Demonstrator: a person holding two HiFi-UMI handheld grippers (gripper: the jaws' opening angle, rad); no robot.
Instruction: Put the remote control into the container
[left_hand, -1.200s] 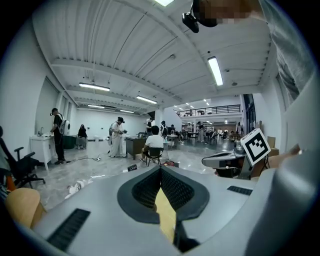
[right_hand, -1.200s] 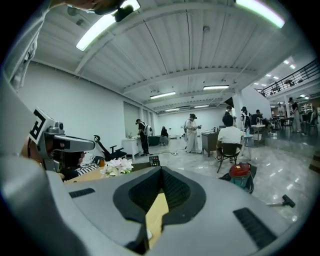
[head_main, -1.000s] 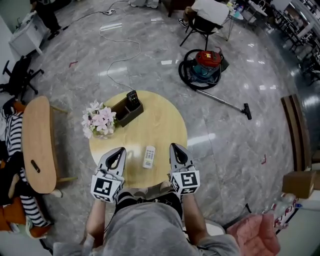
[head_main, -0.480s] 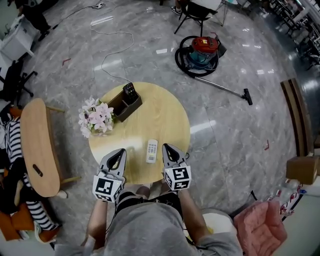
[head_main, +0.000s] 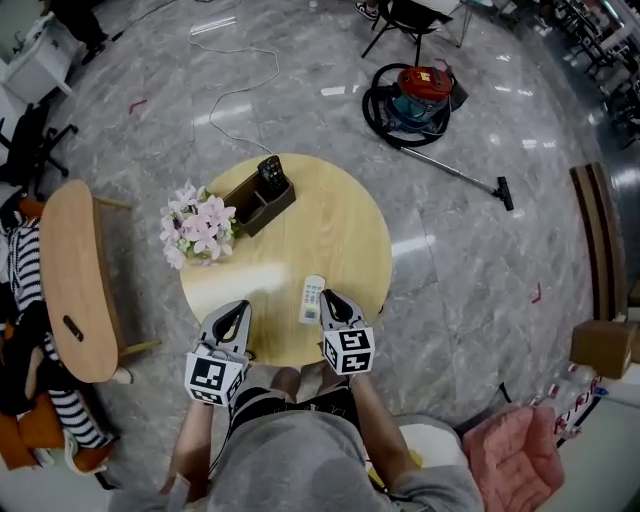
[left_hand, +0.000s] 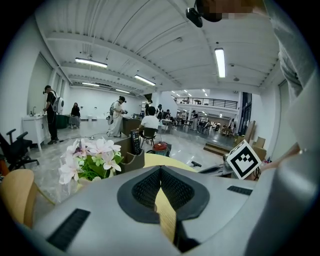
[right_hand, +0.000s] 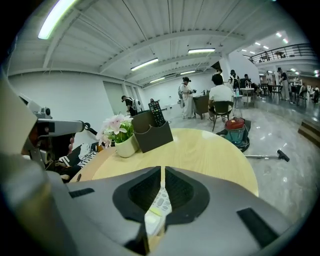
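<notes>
A white remote control lies flat on the round wooden table, near its front edge. My right gripper is shut and empty, its tips just right of the remote's near end. In the right gripper view the remote shows through the slit below the closed tips. The brown container stands at the table's far left with a black remote upright in it; the right gripper view shows the container ahead. My left gripper hovers shut over the front left edge, and its own view shows its tips closed.
A white pot of pink flowers stands left of the container. A low oblong wooden side table is at the left. On the floor beyond the table sit a red and teal vacuum cleaner and a cable.
Both grippers have come down toward the table. The right one has shifted left, closing in on the white remote's near end. The remote has not moved.
</notes>
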